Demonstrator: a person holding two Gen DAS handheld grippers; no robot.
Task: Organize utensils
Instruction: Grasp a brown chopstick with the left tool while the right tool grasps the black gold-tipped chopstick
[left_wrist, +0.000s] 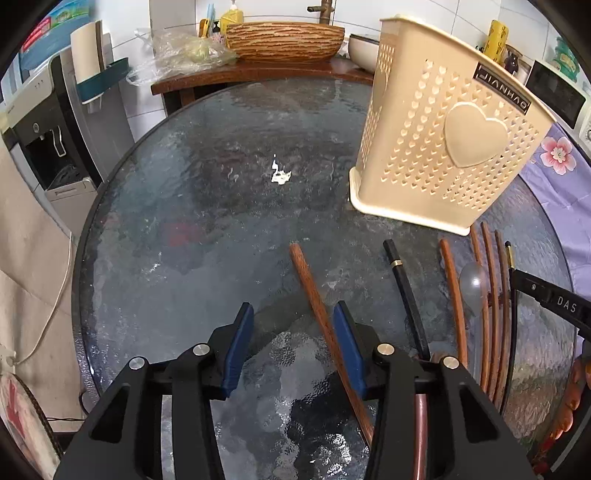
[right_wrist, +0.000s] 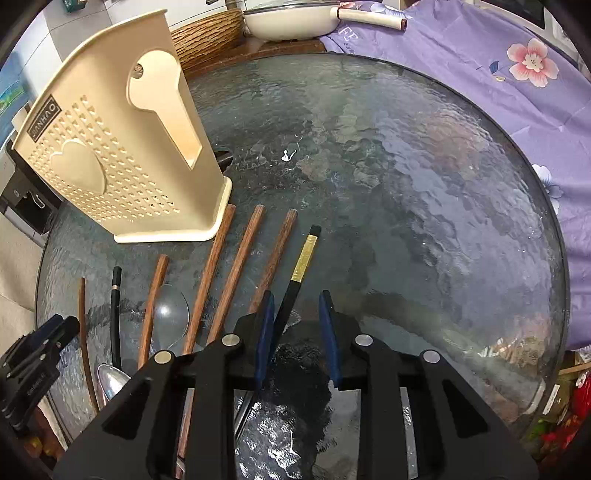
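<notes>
A cream perforated utensil holder (left_wrist: 443, 147) (right_wrist: 110, 166) stands upright on the round glass table (left_wrist: 221, 166). Several chopsticks lie in front of it. My left gripper (left_wrist: 293, 314) is open low over the glass; a brown wooden chopstick (left_wrist: 314, 291) runs between its jaws, close against the right pad. My right gripper (right_wrist: 296, 306) is open too, and a black chopstick with a gold band (right_wrist: 304, 258) lies between its jaws, near the left pad. Other brown chopsticks (right_wrist: 210, 273), another black chopstick (right_wrist: 115, 314), a clear spoon (right_wrist: 170, 314) and a metal spoon (right_wrist: 110, 380) lie to the left.
A wooden bowl (left_wrist: 284, 40) and a white pan (right_wrist: 291, 20) sit on a side shelf behind the table. A purple floral cloth (right_wrist: 498, 74) borders the table's right side. A water dispenser (left_wrist: 48, 129) stands at the left.
</notes>
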